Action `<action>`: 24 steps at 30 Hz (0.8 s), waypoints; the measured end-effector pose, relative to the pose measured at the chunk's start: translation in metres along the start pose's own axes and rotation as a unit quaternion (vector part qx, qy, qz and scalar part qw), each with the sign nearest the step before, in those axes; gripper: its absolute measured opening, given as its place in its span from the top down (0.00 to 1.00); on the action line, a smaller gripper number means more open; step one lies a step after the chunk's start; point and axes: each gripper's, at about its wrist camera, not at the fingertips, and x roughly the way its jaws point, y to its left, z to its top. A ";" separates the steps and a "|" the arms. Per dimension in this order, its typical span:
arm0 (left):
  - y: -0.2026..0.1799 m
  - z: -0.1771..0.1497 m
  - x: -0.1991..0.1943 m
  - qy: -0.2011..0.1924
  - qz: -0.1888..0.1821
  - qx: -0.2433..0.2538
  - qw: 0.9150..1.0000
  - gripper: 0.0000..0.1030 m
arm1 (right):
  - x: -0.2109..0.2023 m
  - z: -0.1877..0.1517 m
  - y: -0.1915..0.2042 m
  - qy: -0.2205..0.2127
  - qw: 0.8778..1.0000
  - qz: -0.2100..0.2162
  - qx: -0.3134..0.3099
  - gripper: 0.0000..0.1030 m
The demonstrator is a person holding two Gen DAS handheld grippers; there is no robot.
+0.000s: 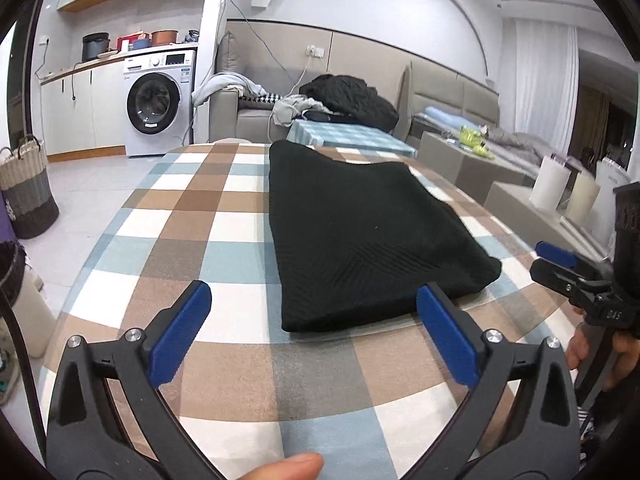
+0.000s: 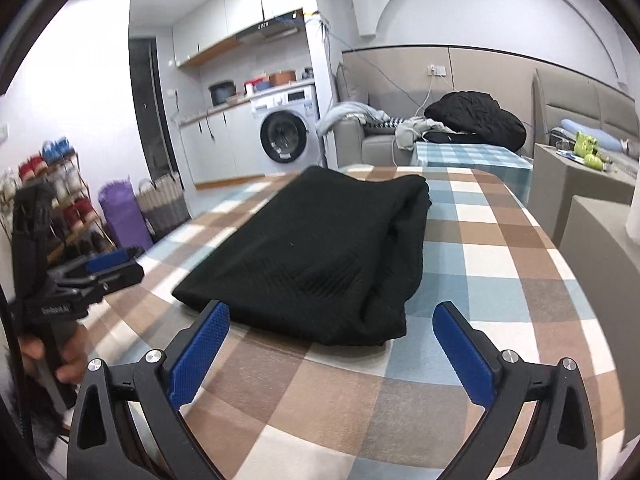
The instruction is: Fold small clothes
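Item: black knit garment, folded into a flat oblong mid-table; I judge it soft, limp, light, best pinched at near corners; left tongs and right tongs spread, empty.

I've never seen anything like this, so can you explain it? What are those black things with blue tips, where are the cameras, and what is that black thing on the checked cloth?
Those are hand-held grippers, like big tongs. A person holds one in each hand, and each carries a camera looking along its two fingers. One picture comes from the left gripper, the other from the right gripper. Each picture also catches the other gripper at its edge. Both stand wide open with nothing between the blue pads, so nothing is held. On the checked tablecloth lies a black knitted garment, folded into a neat rectangle just beyond the fingertips. Behind are a washing machine and a sofa piled with clothes.
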 end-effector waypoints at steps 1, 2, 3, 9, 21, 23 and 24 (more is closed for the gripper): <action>-0.001 -0.001 -0.001 -0.002 -0.002 0.001 1.000 0.01 | -0.001 0.000 -0.001 -0.007 1.000 -0.003 0.000 0.00; -0.001 -0.003 -0.002 -0.004 -0.001 0.004 1.000 0.01 | -0.002 -0.001 -0.002 -0.012 1.000 -0.006 -0.001 0.00; -0.001 -0.004 -0.001 -0.006 0.003 0.005 1.000 0.01 | -0.002 -0.002 -0.003 -0.017 1.000 -0.009 0.000 0.00; 0.000 -0.008 0.001 -0.018 0.015 0.012 1.000 0.01 | 0.001 -0.005 -0.011 -0.020 1.000 0.002 0.016 0.00; 0.003 -0.012 0.011 -0.002 0.014 0.012 1.000 0.01 | 0.003 -0.010 -0.010 -0.020 1.000 0.007 0.005 0.00; 0.003 -0.013 0.012 -0.001 0.014 0.012 1.000 0.01 | 0.003 -0.010 -0.010 -0.019 1.000 0.008 0.003 0.00; 0.003 -0.012 0.012 -0.001 0.015 0.011 1.000 0.01 | 0.003 -0.010 -0.010 -0.019 1.000 0.008 0.004 0.00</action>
